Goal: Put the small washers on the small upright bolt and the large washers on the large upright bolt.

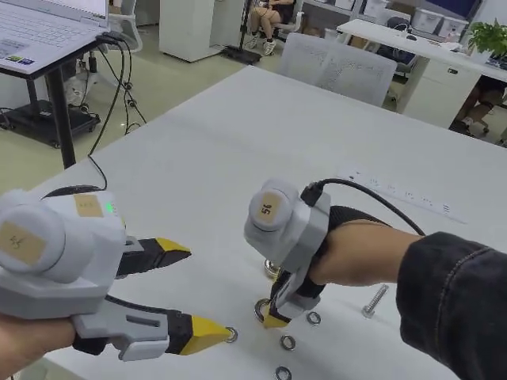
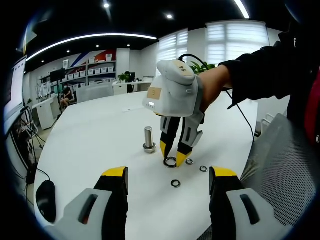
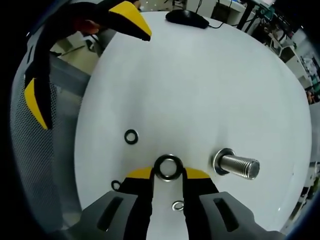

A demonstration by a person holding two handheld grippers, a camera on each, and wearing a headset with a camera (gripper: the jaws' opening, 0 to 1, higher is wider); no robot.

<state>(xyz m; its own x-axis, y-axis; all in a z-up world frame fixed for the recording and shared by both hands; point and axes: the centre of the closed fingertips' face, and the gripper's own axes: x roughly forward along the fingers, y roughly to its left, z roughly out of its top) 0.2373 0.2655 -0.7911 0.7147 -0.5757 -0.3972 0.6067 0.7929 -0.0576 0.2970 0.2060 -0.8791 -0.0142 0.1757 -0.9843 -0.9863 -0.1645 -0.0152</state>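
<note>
My right gripper [image 1: 273,318] points down at the white table [image 1: 198,158], its jaws close together around a large dark washer [image 3: 168,167] that lies flat on the table between the yellow tips. The same large washer [image 2: 170,162] shows under the right gripper [image 2: 173,154] in the left gripper view. The large upright bolt [image 3: 237,166] stands just beside it with a washer at its base; the large bolt [image 2: 149,139] is left of those tips. Small washers [image 1: 314,318] [image 1: 287,343] [image 2: 175,183] lie scattered nearby. My left gripper [image 1: 190,291] hovers open at the near left, holding nothing.
A small bolt [image 1: 375,301] lies on its side to the right of the washers. A black mouse [image 3: 186,18] and its cable sit near the table's left edge. A laptop [image 1: 40,28] stands on a side desk, and a mesh chair [image 1: 337,67] is at the far edge.
</note>
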